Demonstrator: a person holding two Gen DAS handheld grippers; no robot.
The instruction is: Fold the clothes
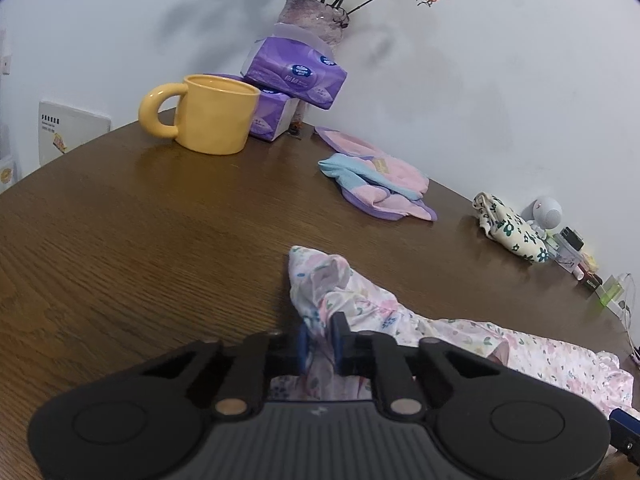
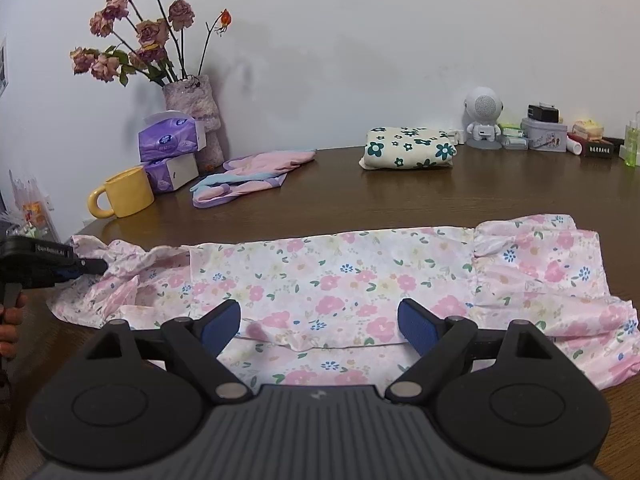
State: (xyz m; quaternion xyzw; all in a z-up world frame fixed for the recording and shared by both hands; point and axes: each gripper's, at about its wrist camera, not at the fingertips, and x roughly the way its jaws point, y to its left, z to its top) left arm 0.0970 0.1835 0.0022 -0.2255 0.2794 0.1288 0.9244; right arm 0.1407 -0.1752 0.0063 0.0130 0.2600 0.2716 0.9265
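One end of the floral garment (image 2: 320,280), spread lengthwise on the tabletop (image 2: 360,196), was pinched in the closed jaws of the left gripper (image 1: 319,340), while the right gripper (image 2: 319,326) was held wide-jawed above its near edge, so a grasp there was judged to be needed before a fold.

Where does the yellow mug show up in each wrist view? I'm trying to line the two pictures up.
Left wrist view: the yellow mug stands large at upper left on the table, handle to the left.
Right wrist view: the yellow mug is small at far left, behind the floral garment.
Shared landmark: the purple tissue packs right beside it.
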